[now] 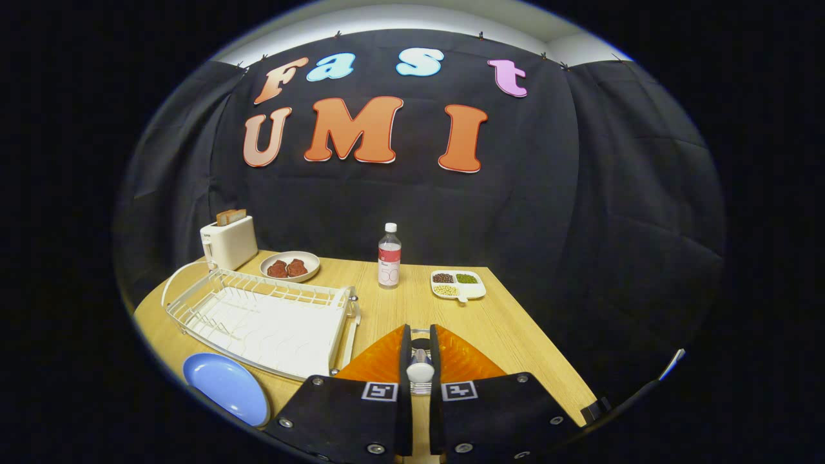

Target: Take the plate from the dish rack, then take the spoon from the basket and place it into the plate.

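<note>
The blue plate [225, 386] already lies on the table near-left of the empty dish rack [258, 316], and the gripper [419, 361] is clamped on the spoon [419, 372] above the orange basket [380, 361], leaving only its placement into the plate.

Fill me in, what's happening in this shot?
A handheld gripper has its jaws shut on a spoon, right above the orange basket. The blue plate already lies on the table, beside the white dish rack. The spoon has not reached the plate yet.
</note>
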Action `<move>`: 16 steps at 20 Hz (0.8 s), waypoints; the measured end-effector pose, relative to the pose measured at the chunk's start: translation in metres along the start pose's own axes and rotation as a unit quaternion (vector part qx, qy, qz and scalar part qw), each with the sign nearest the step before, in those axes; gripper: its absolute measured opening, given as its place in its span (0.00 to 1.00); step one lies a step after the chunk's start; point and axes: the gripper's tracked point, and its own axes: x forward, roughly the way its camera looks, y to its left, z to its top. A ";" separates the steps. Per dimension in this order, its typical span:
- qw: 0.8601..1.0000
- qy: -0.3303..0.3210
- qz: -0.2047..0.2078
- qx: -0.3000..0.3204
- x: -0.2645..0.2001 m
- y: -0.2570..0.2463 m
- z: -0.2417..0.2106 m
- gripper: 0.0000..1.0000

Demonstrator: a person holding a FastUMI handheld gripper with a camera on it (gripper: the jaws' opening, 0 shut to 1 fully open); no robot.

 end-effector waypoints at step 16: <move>0.996 0.002 0.087 0.000 -0.079 0.171 0.004 0.10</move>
